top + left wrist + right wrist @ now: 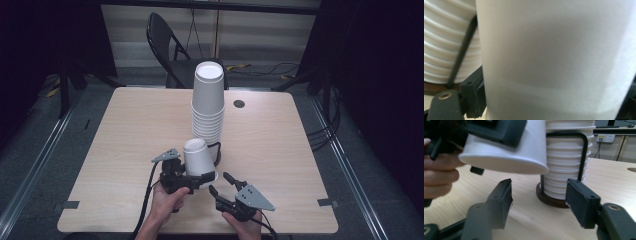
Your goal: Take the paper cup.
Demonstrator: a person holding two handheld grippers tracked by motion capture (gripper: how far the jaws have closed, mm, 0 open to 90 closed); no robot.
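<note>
Single white cup (196,157) sits upside down, base up and rim down, clamped in the left gripper (197,180) near the middle of the tabletop's (125,145) near edge. Left fingers (472,96) closed on the cup's wall close to the rim; in the left gripper view the cup (554,57) takes up most of the frame w/ one black pad pressed to its side. In the right gripper view the cup (506,152) hangs tilted, rim clear of the tabletop (529,220), the person's left hand (437,173) behind it.

Right gripper (220,184) is just beside the cup's rim on the right, close to the near edge, pointing toward it. Its fingers (501,200) stand partway apart, approx mid width, nothing btwn them; they're below the cup's rim and not touching it. Person's right hand (245,222) holds it from the near edge.

Stack of white cups (207,100) stands upside down at tabletop centre, a bit toward the far edge, just behind the held cup. Stack sits on a dark round base (549,198) w/ a black wire loop (582,157) rising up its side. Round dark hole (239,103) in the tabletop right of the stack, near the far edge. Black folding chair (167,47) beyond the far edge.
</note>
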